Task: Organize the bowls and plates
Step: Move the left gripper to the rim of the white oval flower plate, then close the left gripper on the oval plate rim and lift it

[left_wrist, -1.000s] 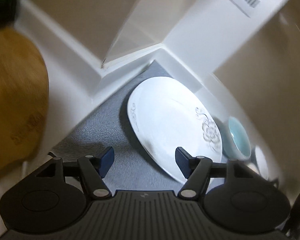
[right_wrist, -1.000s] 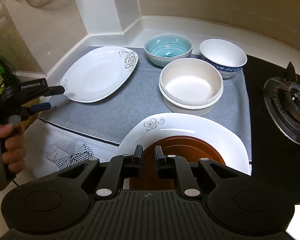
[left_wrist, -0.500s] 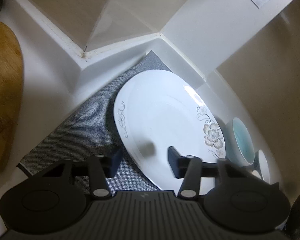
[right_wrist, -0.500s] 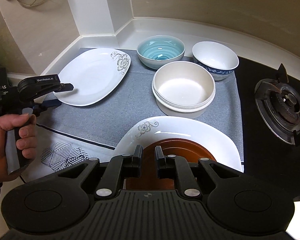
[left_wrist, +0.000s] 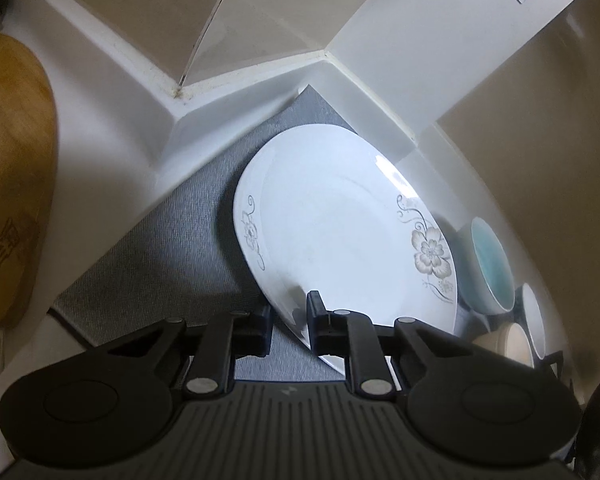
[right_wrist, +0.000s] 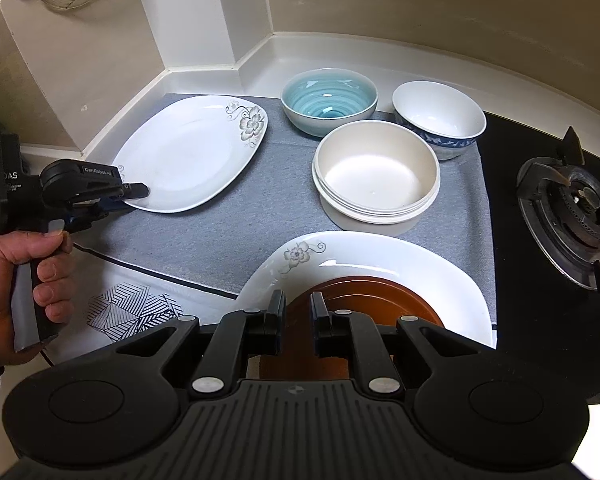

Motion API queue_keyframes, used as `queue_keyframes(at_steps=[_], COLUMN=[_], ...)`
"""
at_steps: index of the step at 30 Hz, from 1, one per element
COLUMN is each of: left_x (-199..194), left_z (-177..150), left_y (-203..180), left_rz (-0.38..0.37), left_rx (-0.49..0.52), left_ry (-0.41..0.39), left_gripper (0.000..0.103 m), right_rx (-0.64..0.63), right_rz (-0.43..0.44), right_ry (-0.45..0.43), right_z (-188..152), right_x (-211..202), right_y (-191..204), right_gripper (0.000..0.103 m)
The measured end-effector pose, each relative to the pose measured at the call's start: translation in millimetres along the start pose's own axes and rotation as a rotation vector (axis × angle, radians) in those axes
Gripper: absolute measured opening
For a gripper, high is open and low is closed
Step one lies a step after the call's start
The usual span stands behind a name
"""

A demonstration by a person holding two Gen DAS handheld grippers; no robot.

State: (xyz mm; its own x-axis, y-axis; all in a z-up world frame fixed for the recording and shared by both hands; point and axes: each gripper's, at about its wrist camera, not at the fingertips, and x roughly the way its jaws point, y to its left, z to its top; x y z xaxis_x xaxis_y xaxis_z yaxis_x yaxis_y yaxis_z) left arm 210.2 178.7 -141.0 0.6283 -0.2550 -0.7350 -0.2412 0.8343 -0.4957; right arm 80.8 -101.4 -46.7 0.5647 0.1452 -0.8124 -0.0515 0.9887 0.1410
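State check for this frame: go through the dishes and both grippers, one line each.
Left gripper: jaws closing over the far plate's rim.
Far plate: flat on the grey mat.
Right gripper: shut on the brown plate.
Near white plate: under the brown plate.
Cream bowls: stacked.
Teal bowl: upright, empty.
Blue-rimmed bowl: upright, empty.

Floral plate (right_wrist: 188, 156) left on mat (right_wrist: 260, 208), three bowls right — stacked bowls (right_wrist: 376, 176) nearest
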Motion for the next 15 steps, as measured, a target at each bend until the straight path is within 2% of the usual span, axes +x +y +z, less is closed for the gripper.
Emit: queue_keyframes(at_steps=[15], left_x=[-50], left_z=[-47], left_y=[27], left_rz=[-0.010], left_rx=[-0.053], left_ry=[0.098], left_gripper=[0.021], right_rx=[-0.035], right_rz=[0.065], right_ry=[0.005], right_z=[3], right_x=[12], right_y=[18], right_gripper=[0.015])
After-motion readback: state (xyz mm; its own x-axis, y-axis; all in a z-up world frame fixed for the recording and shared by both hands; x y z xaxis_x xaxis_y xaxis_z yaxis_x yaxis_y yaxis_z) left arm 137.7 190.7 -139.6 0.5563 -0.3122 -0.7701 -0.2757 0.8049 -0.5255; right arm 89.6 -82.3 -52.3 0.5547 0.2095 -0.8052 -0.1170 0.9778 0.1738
